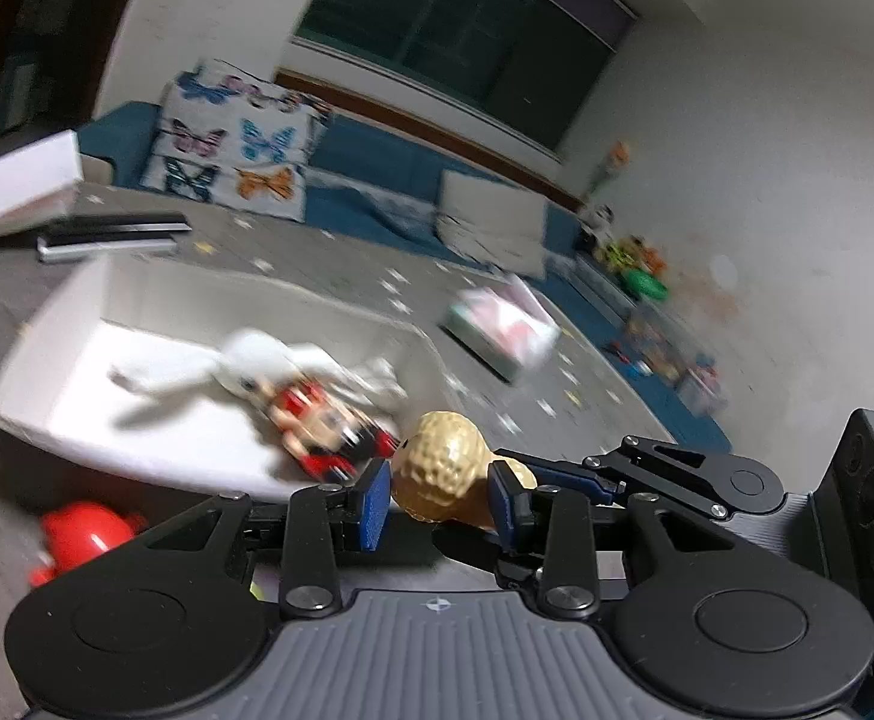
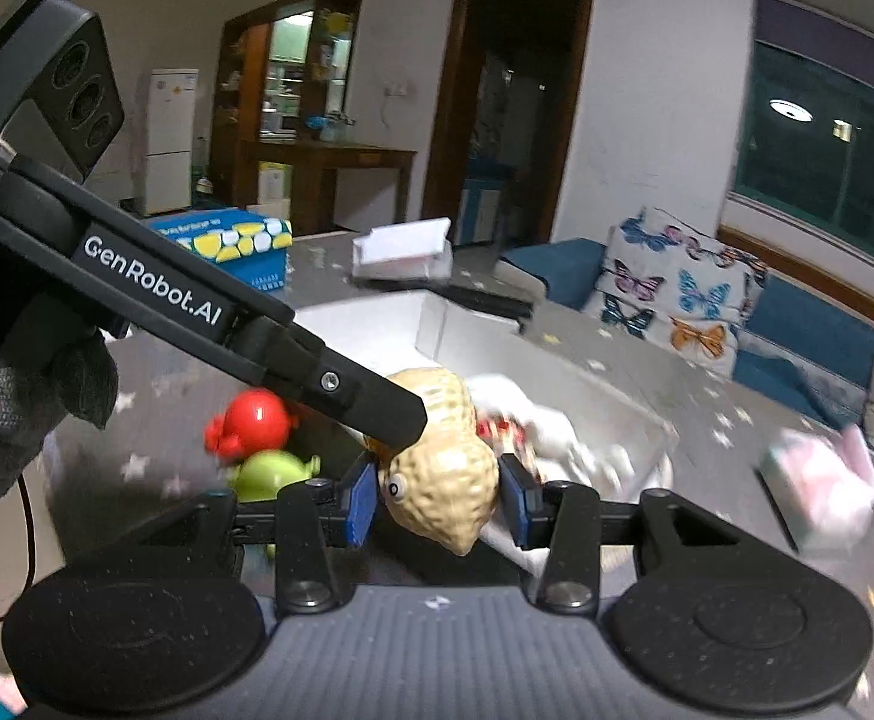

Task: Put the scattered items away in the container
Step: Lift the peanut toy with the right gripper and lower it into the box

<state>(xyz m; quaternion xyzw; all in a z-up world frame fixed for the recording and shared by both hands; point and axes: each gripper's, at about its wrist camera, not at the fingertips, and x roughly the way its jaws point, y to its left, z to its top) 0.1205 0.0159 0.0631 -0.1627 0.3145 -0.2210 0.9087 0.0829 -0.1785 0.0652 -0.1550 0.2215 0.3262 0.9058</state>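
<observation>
"GenRobot.AI" on left tongs point(image 2: 401, 414)

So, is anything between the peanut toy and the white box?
Nothing visible. The left gripper and right gripper both seem shut on the peanut toy beside the open white box; a white plush and red figure lie inside, leaving bare floor.
</observation>
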